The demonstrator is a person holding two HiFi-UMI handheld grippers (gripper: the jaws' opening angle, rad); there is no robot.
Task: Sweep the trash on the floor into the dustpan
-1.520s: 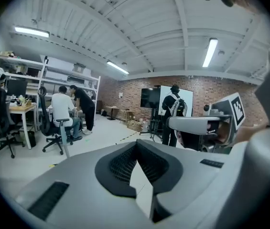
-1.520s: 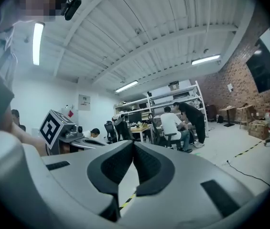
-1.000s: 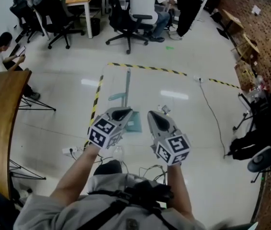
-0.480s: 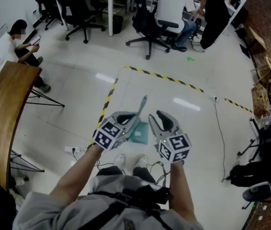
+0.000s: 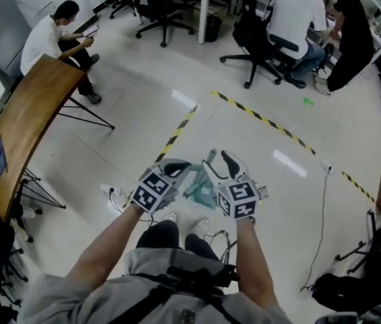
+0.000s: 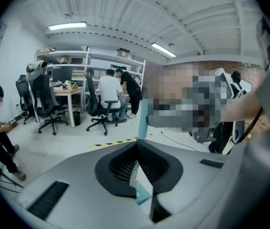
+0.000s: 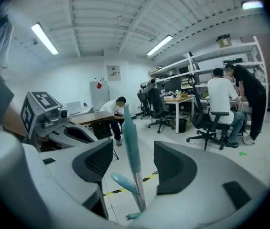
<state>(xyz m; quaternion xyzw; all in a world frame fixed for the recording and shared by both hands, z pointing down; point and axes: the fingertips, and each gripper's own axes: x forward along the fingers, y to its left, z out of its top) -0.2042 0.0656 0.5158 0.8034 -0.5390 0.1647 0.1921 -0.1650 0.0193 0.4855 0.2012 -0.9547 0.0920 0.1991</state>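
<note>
while the person stands over the pale floor (image 5: 143, 106), the left gripper (image 5: 175, 171) is clamped tight on a thin teal handle (image 6: 142, 194) that rises on past its jaws. just beside it, the right gripper (image 5: 220, 159) has its jaws opening wide, and a teal-gripped pole (image 7: 131, 147) stands between the pads with neither pad pressing on it. the teal dustpan (image 5: 200, 193) shows low between the two grippers, just ahead of the person's shoes (image 5: 202, 227) and near the yellow-and-black tape line (image 5: 177, 133); whether it rests on the floor i cannot tell.
</note>
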